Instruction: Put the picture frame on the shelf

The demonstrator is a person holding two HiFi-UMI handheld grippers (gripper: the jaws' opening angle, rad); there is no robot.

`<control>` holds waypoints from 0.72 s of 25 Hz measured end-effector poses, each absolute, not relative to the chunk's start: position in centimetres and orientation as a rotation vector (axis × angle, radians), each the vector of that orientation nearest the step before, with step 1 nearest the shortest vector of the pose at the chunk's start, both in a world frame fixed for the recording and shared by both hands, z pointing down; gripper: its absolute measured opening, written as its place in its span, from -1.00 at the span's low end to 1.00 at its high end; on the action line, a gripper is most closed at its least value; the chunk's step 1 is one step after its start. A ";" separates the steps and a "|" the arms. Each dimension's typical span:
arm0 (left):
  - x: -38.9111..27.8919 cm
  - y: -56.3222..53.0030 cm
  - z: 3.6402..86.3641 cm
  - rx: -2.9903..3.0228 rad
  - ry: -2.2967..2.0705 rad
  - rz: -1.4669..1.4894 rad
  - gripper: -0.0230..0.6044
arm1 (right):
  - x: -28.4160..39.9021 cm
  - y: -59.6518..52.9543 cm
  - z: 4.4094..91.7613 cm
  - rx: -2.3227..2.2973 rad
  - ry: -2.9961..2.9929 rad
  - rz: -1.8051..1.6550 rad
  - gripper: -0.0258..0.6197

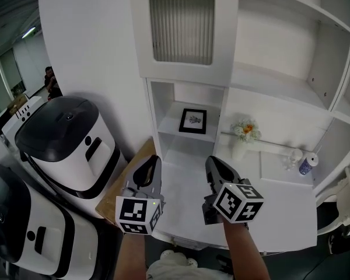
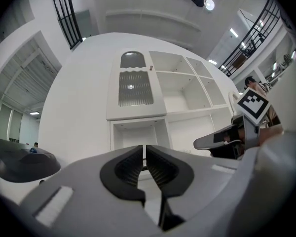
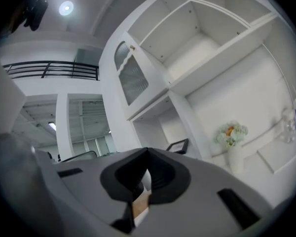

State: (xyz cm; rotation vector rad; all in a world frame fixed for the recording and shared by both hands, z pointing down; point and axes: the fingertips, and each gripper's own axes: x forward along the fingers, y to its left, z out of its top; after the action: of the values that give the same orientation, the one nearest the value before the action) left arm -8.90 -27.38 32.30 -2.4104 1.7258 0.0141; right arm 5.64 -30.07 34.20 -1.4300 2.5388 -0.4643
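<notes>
The black picture frame (image 1: 193, 121) leans upright in the small open cubby (image 1: 166, 127) under the ribbed-glass cabinet door; the right gripper view catches its edge (image 3: 178, 145). Both grippers hover side by side over the white desk, well in front of the cubby and apart from the frame. My left gripper (image 1: 153, 159) (image 2: 144, 147) has its jaws together with nothing between them. My right gripper (image 1: 213, 161) (image 3: 148, 151) is shut and empty too; it also shows at the right of the left gripper view (image 2: 212, 141).
A white vase of flowers (image 1: 244, 134) stands right of the cubby, with a small glass (image 1: 291, 158) and a blue bottle (image 1: 307, 165) further right on the desk (image 1: 280, 197). Black-and-white appliances (image 1: 67, 142) sit at the left. Open shelves (image 1: 280, 80) rise above.
</notes>
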 end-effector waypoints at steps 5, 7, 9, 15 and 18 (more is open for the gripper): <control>-9.0 -27.5 31.8 -2.438 1.696 -0.003 -0.90 | 5.6 -28.8 32.1 -1.503 2.600 -0.186 -0.90; -9.3 -27.6 31.7 -2.452 1.690 0.004 -0.90 | 5.5 -28.2 31.4 -1.527 2.613 -0.081 -0.90; -9.6 -27.8 31.5 -2.467 1.676 0.010 -0.90 | 5.5 -27.8 30.7 -1.561 2.613 0.011 -0.90; -10.6 -28.5 30.6 -2.497 1.665 0.021 -0.90 | 5.8 -27.1 28.8 -1.643 2.618 0.208 -0.90; -10.6 -28.7 29.8 -2.475 1.638 -0.001 -0.90 | 6.4 -27.0 27.8 -1.658 2.603 0.233 -0.90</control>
State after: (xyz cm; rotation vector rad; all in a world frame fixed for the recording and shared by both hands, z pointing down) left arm -10.58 -28.73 29.75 -2.4753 1.6375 -0.0014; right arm 6.38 -27.02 27.83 -1.6577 2.6031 0.2328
